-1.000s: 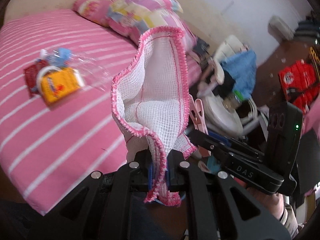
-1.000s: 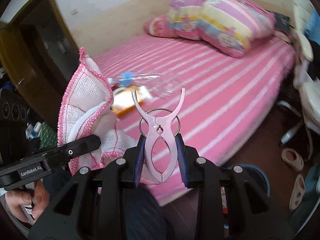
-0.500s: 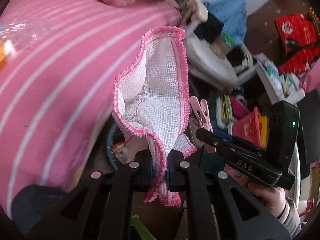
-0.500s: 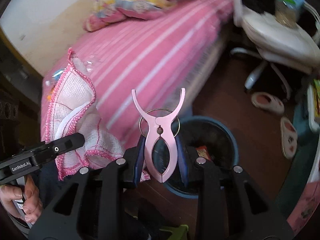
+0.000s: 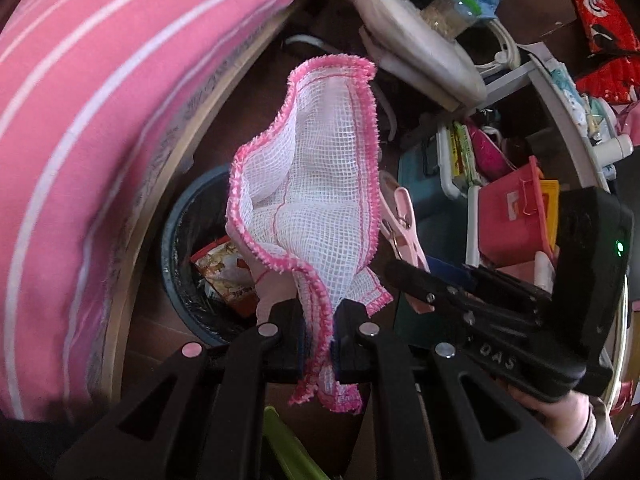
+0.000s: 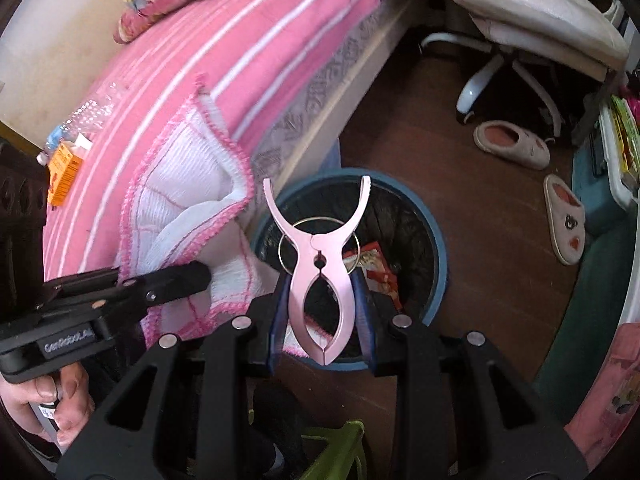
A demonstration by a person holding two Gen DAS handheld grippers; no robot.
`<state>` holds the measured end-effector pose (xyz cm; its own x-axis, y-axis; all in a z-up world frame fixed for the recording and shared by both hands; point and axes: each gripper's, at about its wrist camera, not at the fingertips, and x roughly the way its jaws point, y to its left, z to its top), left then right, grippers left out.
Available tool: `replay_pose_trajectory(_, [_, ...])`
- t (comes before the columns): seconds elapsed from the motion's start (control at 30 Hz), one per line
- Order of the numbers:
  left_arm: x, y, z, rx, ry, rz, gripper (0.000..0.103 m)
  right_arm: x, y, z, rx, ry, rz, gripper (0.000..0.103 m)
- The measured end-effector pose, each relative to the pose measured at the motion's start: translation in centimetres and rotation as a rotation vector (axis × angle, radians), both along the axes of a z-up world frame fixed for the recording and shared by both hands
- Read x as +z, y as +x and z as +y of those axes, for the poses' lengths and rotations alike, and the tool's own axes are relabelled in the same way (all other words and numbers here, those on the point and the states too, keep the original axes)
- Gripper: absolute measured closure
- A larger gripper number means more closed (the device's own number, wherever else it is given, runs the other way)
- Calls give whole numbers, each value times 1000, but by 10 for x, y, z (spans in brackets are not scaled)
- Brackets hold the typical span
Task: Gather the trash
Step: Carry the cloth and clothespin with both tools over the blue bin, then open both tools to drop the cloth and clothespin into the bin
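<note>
Left hand-held gripper [image 5: 318, 334]: closed on the lower hem of a pink-edged mesh cloth [image 5: 316, 184]; gripped at one edge, the rest of the cloth stands up ahead of the fingers, clear of the camera's lower field.
Right hand-held gripper [image 6: 322, 312]: clamped across the handles of a pink clothes peg [image 6: 318, 264], blue pads pressing both sides; the peg's forked tips point forward over the bin.
Trash bin [image 6: 434, 240]: blue-rimmed, dark-lined, on the wooden floor just beside the bed [image 6: 224, 64]; a red snack wrapper [image 6: 374, 264] already lies inside.
Alignment: both grippers are tilted downward with the bin mouth beneath them, a posture that likely serves a drop straight in.
Remaining trash: a clear plastic bottle [image 6: 82, 118] and an orange packet [image 6: 62, 170] lie on the bed, well apart from the bin.
Judged stage: two items held above the bin, release not yet made.
</note>
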<state>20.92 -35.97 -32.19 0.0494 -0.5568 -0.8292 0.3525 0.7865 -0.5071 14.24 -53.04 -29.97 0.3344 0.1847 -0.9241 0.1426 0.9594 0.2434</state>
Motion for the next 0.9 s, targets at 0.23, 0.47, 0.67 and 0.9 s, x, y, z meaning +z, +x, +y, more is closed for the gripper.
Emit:
replay_pose_trajectory(0.23, [-25, 18, -14, -7, 23, 45, 92, -16, 6, 0, -2, -18, 38, 72])
replay_pose_trajectory(0.47, [-28, 31, -15, 53, 39, 55, 33, -22, 12, -1, -39, -104, 40, 36])
replay_pose_trajectory(0.67, [-13, 34, 3, 140, -53, 75, 32, -6, 6, -1, -48, -133, 5, 30])
replay_pose_trajectory(0.9, [40, 24, 43, 254, -178, -18, 30, 38, 13, 22, -26, -69, -100, 23])
